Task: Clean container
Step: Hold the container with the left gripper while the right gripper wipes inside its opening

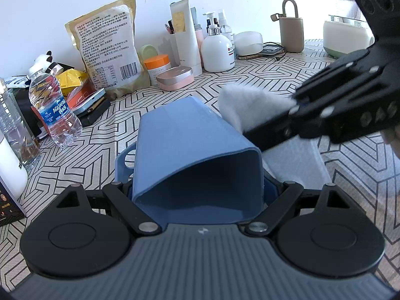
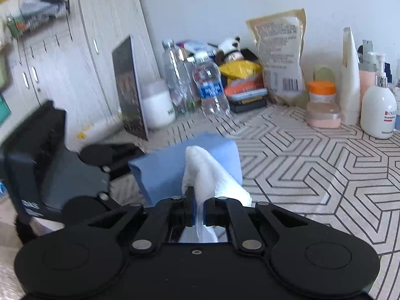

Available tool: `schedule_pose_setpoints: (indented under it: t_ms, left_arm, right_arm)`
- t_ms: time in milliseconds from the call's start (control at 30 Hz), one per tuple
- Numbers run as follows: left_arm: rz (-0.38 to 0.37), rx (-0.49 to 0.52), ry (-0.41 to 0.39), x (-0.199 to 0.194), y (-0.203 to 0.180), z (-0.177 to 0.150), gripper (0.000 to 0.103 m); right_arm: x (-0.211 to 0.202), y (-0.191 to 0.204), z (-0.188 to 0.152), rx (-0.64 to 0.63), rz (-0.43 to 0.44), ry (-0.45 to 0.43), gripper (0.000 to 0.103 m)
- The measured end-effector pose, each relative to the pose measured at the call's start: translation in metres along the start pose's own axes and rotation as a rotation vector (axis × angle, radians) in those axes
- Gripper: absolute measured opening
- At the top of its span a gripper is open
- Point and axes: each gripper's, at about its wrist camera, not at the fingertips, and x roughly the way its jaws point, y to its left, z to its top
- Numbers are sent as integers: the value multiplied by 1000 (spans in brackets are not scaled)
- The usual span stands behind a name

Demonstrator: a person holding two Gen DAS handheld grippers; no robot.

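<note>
Lying between left hand-held gripper (image 1: 200, 195) fingers (tilted): container (image 1: 190, 150)

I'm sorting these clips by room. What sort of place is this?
Probably a home bedroom or dressing table: white pump lotion bottle, orange-lidded cream jar, pale wardrobe doors beside the geometric-patterned tablecloth.

Probably a home bedroom or dresser: toiletry bottles (image 1: 217, 50), snack bag (image 1: 110, 47), patterned tablecloth (image 2: 312, 155), wardrobe doors (image 2: 75, 57).
</note>
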Motion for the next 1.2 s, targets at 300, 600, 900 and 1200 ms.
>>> schedule_pose_setpoints:
  t_ms: [300,600,900,1200]
  left_arm:
    - [0,-1,0,0,0,0,88]
    - [-1,-1,0,0,1,0,88]
    - [1,-2,0,0,2,0,88]
    - [3,-6,1,0,3,0,88]
  right_arm:
    - [17,-3,-5,2,-43,83,9]
    - [6,-6,-3,25,4,26,9]
    - [14,-4,-4,9,-19,70,9]
    - [8,-2,-3,2,-6,46,9]
